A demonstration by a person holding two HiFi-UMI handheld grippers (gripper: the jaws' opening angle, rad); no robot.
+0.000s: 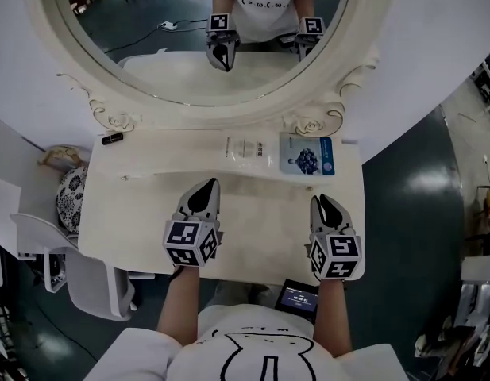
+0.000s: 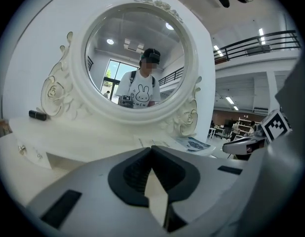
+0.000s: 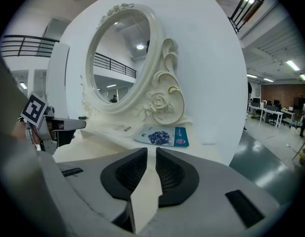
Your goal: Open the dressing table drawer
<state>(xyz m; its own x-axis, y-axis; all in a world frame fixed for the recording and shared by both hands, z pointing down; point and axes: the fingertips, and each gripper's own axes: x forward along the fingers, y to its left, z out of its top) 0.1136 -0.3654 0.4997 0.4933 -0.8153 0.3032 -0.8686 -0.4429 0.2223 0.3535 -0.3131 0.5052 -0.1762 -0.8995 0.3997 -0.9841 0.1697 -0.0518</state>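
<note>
Left gripper [image 1: 210,184] fingers [image 2: 127,174] are closed tip to tip on nothing; right gripper [image 1: 319,202] fingers [image 3: 174,174] are parted narrowly, empty. Both are held low over the front of the surface [image 1: 141,213], judged as lining up for the drawer, which is not plainly shown and is presumed under the edge below the fingers. Blue sachet [image 1: 307,155] and white sachet [image 1: 249,149] are laid flat ahead of the fingers; print cannot be read.

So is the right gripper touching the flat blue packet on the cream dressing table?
Apart. Head view shows bare cream tabletop between the right gripper and the flat blue packet.
</note>
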